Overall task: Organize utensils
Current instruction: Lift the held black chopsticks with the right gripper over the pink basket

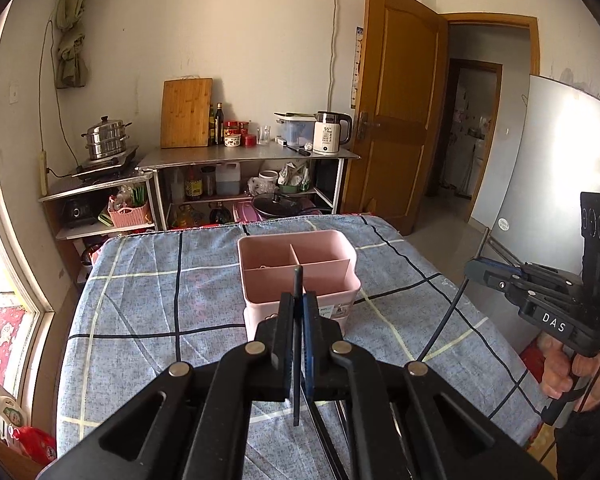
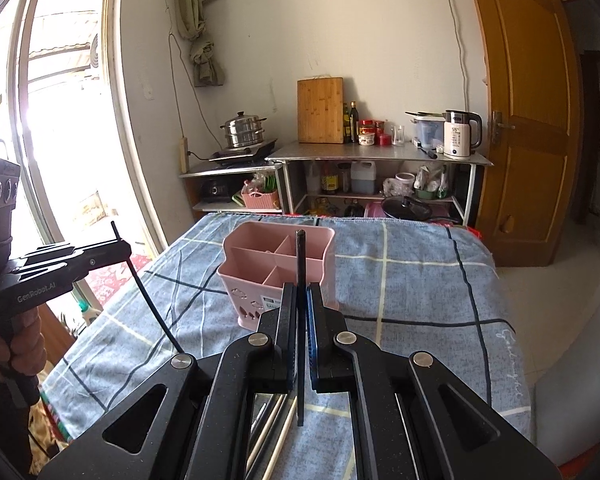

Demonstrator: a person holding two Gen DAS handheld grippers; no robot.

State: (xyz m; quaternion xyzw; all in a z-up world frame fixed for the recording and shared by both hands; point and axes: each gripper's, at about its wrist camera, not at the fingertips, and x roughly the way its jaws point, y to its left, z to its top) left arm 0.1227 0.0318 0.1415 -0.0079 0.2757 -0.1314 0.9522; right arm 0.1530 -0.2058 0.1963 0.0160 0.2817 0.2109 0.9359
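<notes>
A pink utensil holder (image 1: 298, 276) with three compartments stands on the blue checked tablecloth (image 1: 140, 300); it also shows in the right wrist view (image 2: 278, 268). My left gripper (image 1: 298, 300) is shut on a black chopstick (image 1: 297, 344), held upright just in front of the holder. My right gripper (image 2: 300, 292) is shut on another black chopstick (image 2: 300, 320), also just before the holder. The right gripper shows at the right in the left wrist view (image 1: 476, 270); the left gripper shows at the left in the right wrist view (image 2: 122, 246). More chopsticks (image 2: 276, 436) lie on the cloth under my right gripper.
A steel shelf unit (image 1: 252, 156) stands behind the table with a kettle (image 1: 330, 132), cutting board (image 1: 186, 112), bottles and a steamer pot (image 1: 106, 138). A wooden door (image 1: 396, 112) and a fridge (image 1: 548, 168) are at the right. A window (image 2: 60, 120) is at the left.
</notes>
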